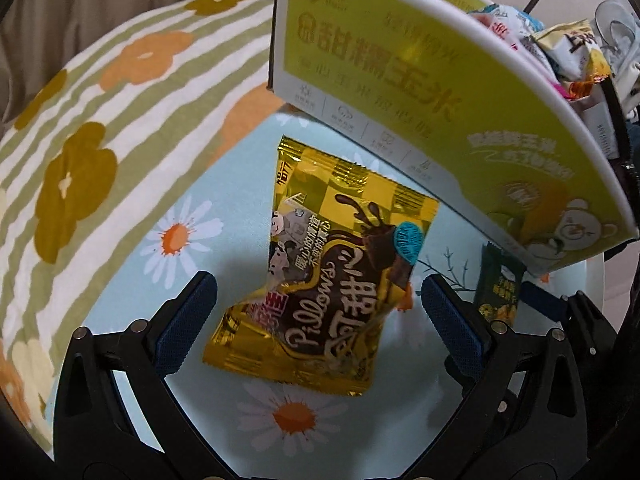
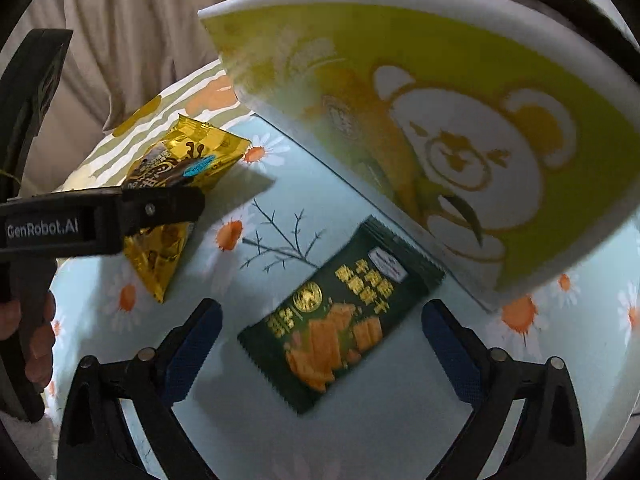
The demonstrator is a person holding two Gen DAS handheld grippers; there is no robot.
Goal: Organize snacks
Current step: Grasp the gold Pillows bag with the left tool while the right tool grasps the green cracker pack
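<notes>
Right gripper (image 2: 322, 334) jaws spread wide, nothing pinched; green packet (image 2: 340, 316) flat between them, long axis slanting lower left to upper right. Left gripper (image 1: 318, 302) likewise spread over gold packet (image 1: 332, 280). Yellow box (image 2: 460, 128) just beyond, upper right.

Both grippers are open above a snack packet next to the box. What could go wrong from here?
1. The green packet lies skewed between the right gripper fingers, so closing may pinch only a corner and let it slip.
2. That packet sits near the yellow box; the outer finger could bump the box.
3. The gold packet looks puffy and glossy; the left gripper might squeeze it sideways or crush what is inside.
</notes>
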